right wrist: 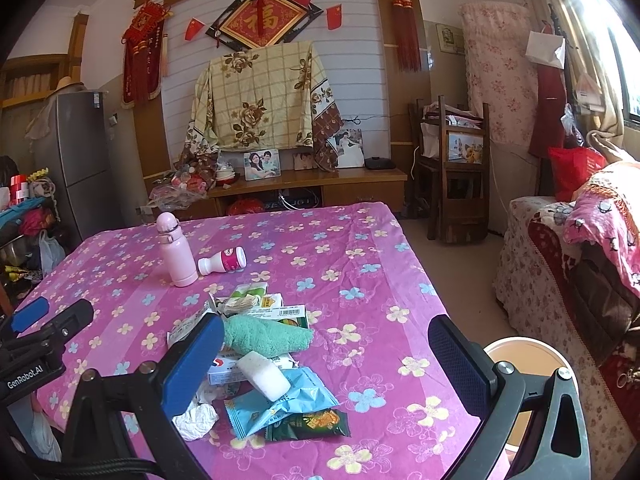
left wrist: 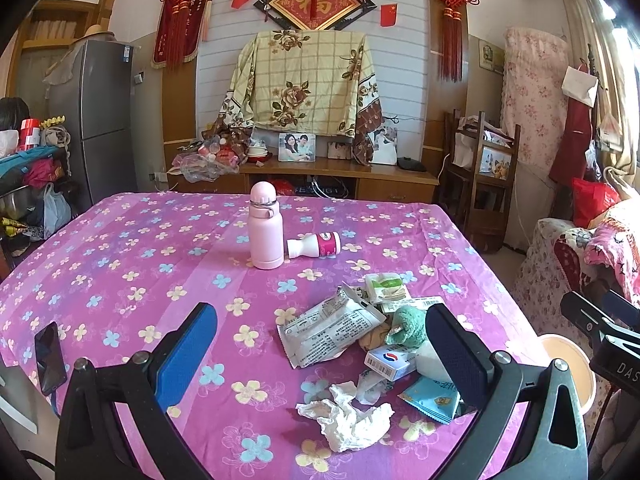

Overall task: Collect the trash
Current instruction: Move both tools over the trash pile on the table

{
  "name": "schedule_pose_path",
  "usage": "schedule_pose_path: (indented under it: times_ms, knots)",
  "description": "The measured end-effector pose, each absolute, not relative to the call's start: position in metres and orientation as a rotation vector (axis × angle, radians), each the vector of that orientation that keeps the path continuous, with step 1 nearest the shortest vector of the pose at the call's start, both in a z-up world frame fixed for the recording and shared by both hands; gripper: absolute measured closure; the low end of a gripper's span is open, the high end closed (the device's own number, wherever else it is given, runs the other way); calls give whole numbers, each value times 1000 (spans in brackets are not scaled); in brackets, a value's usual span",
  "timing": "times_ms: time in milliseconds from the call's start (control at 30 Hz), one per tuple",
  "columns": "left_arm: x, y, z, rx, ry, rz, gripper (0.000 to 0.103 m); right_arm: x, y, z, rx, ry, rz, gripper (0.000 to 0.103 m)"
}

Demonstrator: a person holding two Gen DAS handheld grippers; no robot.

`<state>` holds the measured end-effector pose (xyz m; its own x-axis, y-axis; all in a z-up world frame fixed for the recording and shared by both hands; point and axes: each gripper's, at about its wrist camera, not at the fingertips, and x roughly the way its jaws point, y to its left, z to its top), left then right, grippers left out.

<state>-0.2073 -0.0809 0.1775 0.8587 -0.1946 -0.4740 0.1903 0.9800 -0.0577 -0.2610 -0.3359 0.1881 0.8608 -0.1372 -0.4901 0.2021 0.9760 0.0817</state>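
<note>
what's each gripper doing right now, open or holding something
Left gripper: open, holding nothing, above the trash pile.
Right gripper: open, holding nothing, also over the pile.

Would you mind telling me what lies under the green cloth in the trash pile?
The green cloth rests on a blue-and-white box and printed cartons; a white block leans beside it. Whatever lies beneath its middle is covered.

The left gripper (left wrist: pixel 320 354) hung with its jaws spread wide over the flowered tablecloth (left wrist: pixel 120 264), a crumpled tissue (left wrist: pixel 346 420) near, a pink bottle (left wrist: pixel 264 228) upright farther off.
</note>
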Motion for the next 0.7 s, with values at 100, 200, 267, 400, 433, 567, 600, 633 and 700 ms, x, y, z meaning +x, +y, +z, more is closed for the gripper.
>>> schedule_pose_path:
  times_ms: [100,200,267,400,433,567,600,633,700]
  knots:
    - [-209,-82,177,-9,495,-203,0,-261,-336,188,136,506,-177,0]
    - [-209,-82,177,-8,495,-204,0,-262,-337,188,132,506,-178,0]
    - [-209,-82,177,-6,494,-204,0,-262,-339,189,131,504,-179,0]
    - [-210,-83,178,-8,493,-204,0,-262,-337,188,134,504,-177,0]
    - [-210,-84,177,-8,493,-205,0,-262,-337,188,133,503,-178,0]
    - [-210,-84,177,-7,496,-203,0,-263,-339,189,132,501,-180,0]
    - [-211,-86,177,-6,497,-202,0,-263,-338,189,132,500,-182,0]
    - [-211,-87,177,-7,497,-202,0,-263,-339,189,132,499,-183,0]
    - [-211,-87,177,-6,496,-201,0,-264,-340,189,132,499,-183,0]
